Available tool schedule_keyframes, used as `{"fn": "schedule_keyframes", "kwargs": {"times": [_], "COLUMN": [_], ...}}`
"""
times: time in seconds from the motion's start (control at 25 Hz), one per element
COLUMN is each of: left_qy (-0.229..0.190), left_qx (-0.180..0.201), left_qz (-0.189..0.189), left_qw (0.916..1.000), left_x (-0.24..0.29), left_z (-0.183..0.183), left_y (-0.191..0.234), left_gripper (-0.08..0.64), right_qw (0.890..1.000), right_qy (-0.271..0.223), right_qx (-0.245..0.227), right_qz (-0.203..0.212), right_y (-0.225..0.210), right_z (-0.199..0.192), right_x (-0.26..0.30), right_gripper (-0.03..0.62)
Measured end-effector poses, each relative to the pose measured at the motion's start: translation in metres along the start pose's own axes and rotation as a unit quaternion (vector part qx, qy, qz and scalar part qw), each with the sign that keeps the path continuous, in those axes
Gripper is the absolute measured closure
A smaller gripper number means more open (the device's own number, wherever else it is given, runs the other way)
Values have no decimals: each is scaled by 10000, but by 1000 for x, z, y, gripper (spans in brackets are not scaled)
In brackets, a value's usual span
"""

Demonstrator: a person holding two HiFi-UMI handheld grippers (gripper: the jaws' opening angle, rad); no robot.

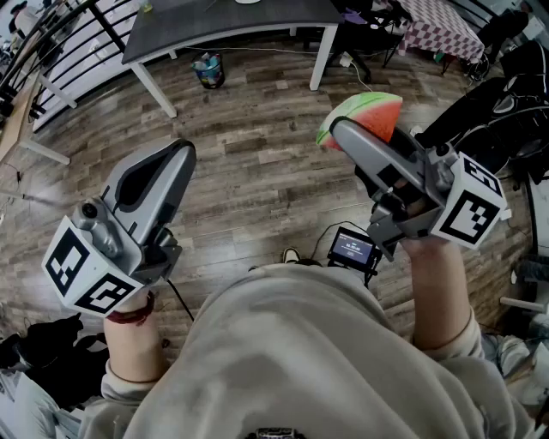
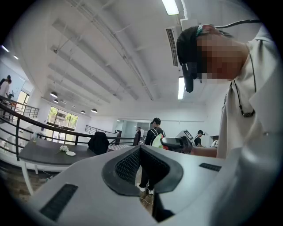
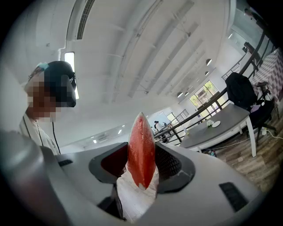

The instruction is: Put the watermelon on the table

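One step looks done: the wedge-shaped watermelon slice (image 1: 371,113), red flesh with a green rind, is off whatever it lay on and up in the air, pinched between the jaws of the grey right gripper (image 1: 347,133). In the right gripper view the pads press on both flat red faces, with the thin edge of the wedge pointing out ahead. The grey left gripper (image 1: 171,159) carries nothing, and its jaws are pressed together at the tips with only the room showing beyond them. Both grippers point level, held out in front of the person's chest.

What is left, as I judge it, is most of the job: getting across to the dark grey table with white legs (image 1: 232,21), lowering the slice onto its top and letting go. The table stands well apart from the slice, at the far side of the wooden plank floor (image 1: 257,163).

A small bucket (image 1: 208,70) sits under the table, a checked cloth (image 1: 437,26) lies off to the right, and a black railing (image 1: 51,43) runs along the left. Overhead is a white ceiling with strip lights, and several people (image 2: 154,130) stand in the distance.
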State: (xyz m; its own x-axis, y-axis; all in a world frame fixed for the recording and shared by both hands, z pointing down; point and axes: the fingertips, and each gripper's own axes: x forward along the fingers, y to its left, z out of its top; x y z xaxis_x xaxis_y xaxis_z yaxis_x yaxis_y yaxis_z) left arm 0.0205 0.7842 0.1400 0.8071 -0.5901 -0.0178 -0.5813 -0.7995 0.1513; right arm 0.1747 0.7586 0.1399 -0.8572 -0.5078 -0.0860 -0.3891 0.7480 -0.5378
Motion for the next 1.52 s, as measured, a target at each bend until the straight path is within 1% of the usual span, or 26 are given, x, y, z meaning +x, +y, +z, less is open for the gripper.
{"fn": "schedule_keyframes", "kwargs": {"times": [0.24,0.36,0.44,0.56,0.68,0.8,0.96,1.08,1.36,1.44,1.52], "left_qy": [-2,1,2,-49,-42,-61,-60,26,118,88,40], "left_qx": [5,-3,20,70,111,144,129,95,42,-4,-68], "left_qz": [71,108,88,1,-62,-37,26,12,-175,-245,-351], "left_qw": [10000,9999,10000,10000,9999,9999,9999,10000,9998,9997,9994], "left_x": [0,7,8,13,41,67,76,86,112,119,125], "left_z": [1,3,3,-1,-1,2,0,-4,-11,-11,-5], "left_y": [-11,-15,-20,-27,-29,-27,-26,-23,-1,17,45], "left_gripper": [554,552,554,554,554,554,552,552,552,552,554], "right_qw": [10000,9998,9995,9996,9996,9995,9990,9990,9986,9984,9984], "right_qy": [-51,-77,-70,-98,-143,-156,-167,-226,-270,-280,-246], "right_qx": [-7,156,237,176,163,196,386,359,450,479,490], "right_qz": [5,120,212,195,195,184,129,110,9,-50,-143], "right_y": [-1,-3,1,3,-15,-35,-48,-59,-88,-97,-105], "right_z": [6,11,9,3,14,25,22,26,30,33,38], "right_x": [-14,-23,-27,-36,-49,-64,-81,-86,-73,-59,-35], "right_gripper": [387,387,387,387,387,387,387,387,387,387,387]}}
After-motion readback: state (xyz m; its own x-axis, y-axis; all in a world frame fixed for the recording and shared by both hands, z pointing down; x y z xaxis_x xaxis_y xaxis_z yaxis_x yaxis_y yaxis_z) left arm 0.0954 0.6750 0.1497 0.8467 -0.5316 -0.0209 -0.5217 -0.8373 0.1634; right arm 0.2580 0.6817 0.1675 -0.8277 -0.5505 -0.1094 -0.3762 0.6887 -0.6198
